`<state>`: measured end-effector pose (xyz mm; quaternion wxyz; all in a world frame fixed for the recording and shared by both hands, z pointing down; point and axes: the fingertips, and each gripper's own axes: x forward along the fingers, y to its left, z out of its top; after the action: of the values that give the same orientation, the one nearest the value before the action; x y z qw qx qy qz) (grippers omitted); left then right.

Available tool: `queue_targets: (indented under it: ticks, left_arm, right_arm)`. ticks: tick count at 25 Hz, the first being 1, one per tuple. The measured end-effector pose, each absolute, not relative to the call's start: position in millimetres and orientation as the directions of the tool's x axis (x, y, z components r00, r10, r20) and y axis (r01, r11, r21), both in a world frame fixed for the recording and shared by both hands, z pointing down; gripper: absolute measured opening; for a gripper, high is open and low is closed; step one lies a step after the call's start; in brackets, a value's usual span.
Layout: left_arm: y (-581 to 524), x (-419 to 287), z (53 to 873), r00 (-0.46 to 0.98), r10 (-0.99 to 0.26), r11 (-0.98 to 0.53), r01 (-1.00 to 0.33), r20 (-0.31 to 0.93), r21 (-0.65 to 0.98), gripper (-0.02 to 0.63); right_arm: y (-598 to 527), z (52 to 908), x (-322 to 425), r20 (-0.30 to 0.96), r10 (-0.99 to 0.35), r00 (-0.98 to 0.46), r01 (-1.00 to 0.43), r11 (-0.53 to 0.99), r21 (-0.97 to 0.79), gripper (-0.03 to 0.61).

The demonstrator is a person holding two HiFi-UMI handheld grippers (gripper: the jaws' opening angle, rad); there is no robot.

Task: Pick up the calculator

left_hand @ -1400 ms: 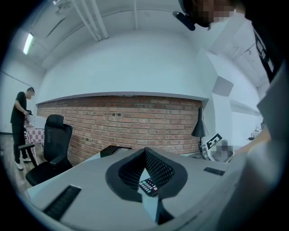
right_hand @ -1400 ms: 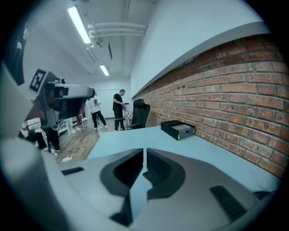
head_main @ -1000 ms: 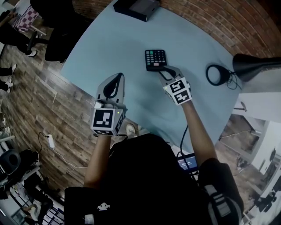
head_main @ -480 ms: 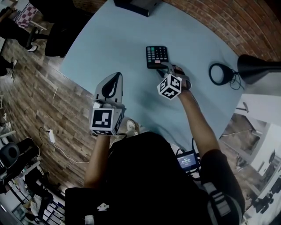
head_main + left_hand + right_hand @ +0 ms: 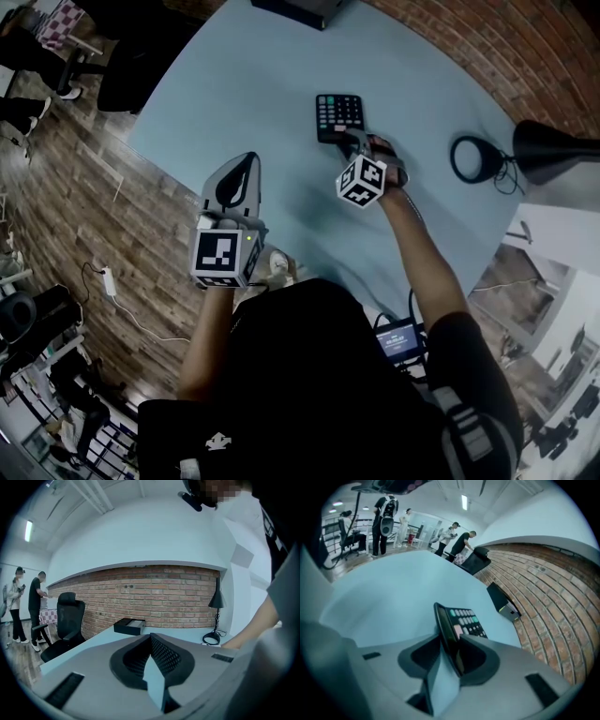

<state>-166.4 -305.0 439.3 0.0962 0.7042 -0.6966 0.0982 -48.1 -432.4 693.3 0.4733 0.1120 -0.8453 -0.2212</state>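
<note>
The black calculator with light keys lies on the pale blue table, beyond my right hand. My right gripper points down at its near end and is rolled onto its side. In the right gripper view the calculator shows edge-on between the jaws of the right gripper: it lies against the right jaw, with a gap of table showing on the left, so the jaws stand open around it. My left gripper hovers at the table's near left edge, shut and empty; in its own view the left gripper has its tips together.
A black desk lamp with a round base and cord stands to the right of the calculator. A black box sits at the table's far edge by the brick wall. An office chair and people are off to the left.
My right gripper has rolled over and sunk toward the calculator's near end, which now sits between its jaws. The left gripper has stayed where it was.
</note>
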Motion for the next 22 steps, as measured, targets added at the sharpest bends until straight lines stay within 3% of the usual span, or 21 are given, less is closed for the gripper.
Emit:
queue_targets:
  ticks: [8, 13, 22]
  left_arm:
    - [-305, -162, 441, 0.018, -0.961, -0.020, -1.000, 0.275, -0.005, 0.008]
    - [-305, -163, 442, 0.016, -0.961, -0.017, -1.000, 0.277, -0.003, 0.008]
    - [-303, -164, 431, 0.013, -0.967, -0.014, -1.000, 0.253, 0.000, 0.008]
  right_arm:
    - [-434, 689, -46, 0.739, -0.404, -0.539, -0.004, 0.879, 0.477, 0.120]
    - [-439, 672, -51, 0.705, -0.432, -0.562, -0.039, 0.866, 0.499, 0.081]
    - [-450, 630, -53, 0.630, -0.455, -0.630, -0.225, 0.883, 0.412, 0.047]
